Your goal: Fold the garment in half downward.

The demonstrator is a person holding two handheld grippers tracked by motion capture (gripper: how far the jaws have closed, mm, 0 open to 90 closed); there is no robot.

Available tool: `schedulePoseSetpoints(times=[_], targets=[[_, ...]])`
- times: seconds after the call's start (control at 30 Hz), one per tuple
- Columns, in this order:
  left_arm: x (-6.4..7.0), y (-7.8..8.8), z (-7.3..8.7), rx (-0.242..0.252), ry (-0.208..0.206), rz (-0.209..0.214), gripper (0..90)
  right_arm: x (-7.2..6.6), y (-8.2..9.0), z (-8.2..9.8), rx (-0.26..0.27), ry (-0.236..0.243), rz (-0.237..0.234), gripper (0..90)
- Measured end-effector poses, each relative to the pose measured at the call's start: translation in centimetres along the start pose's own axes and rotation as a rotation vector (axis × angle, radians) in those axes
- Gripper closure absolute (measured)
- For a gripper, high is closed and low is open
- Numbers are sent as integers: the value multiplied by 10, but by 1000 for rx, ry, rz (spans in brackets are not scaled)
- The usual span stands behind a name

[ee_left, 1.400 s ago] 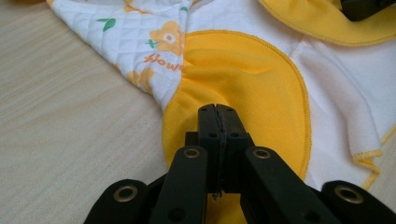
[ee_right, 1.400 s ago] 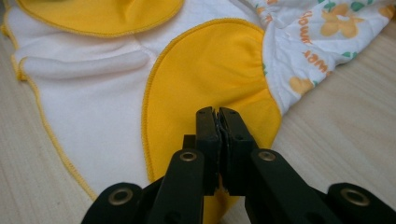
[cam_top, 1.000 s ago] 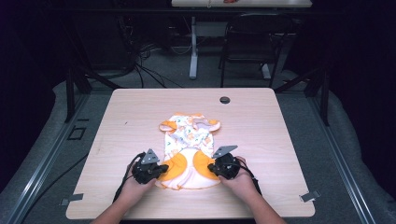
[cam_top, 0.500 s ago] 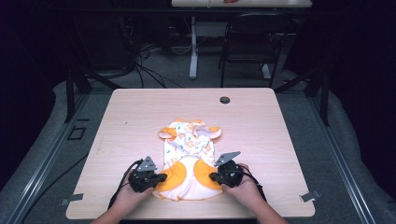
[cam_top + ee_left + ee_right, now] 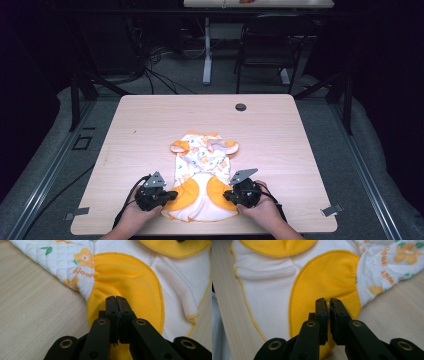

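- The baby garment (image 5: 202,175), white quilted cloth with orange flowers and 2 yellow-orange panels, lies flat near my edge of the wooden table (image 5: 150,130), its white hem toward me
- My left gripper (image 5: 116,302) has its jaws pressed together on the left yellow-orange panel (image 5: 130,280)
- My right gripper (image 5: 329,305) pinches the right yellow-orange panel (image 5: 324,277), jaws nearly touching
- A small round black grommet (image 5: 241,107) sits near the table's far edge, well apart from the garment

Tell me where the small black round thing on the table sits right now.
In the high view, the black round thing sits near the table's far edge, slightly right of centre, well beyond the baby garment and apart from it.
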State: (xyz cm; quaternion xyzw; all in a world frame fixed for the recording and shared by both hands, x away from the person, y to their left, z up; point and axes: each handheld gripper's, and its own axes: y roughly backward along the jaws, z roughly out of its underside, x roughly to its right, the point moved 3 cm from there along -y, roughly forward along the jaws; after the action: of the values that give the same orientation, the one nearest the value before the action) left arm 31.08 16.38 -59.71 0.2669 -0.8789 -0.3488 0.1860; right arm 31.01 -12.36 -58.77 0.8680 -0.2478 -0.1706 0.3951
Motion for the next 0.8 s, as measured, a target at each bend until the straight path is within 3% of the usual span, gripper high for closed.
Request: schedulePoseSetpoints(times=[0.23, 0.53, 0.67, 0.8], targets=[[-14, 4, -26, 5, -60, -42, 865, 21, 10, -24, 35, -23, 24, 858], [-43, 5, -62, 36, -53, -97, 863, 55, 17, -51, 43, -62, 69, 881], [-49, 3, -75, 34, -57, -98, 863, 65, 15, -59, 29, -63, 86, 886], [-56, -3, -92, 58, -55, -70, 867, 76, 10, -72, 23, -54, 94, 874]])
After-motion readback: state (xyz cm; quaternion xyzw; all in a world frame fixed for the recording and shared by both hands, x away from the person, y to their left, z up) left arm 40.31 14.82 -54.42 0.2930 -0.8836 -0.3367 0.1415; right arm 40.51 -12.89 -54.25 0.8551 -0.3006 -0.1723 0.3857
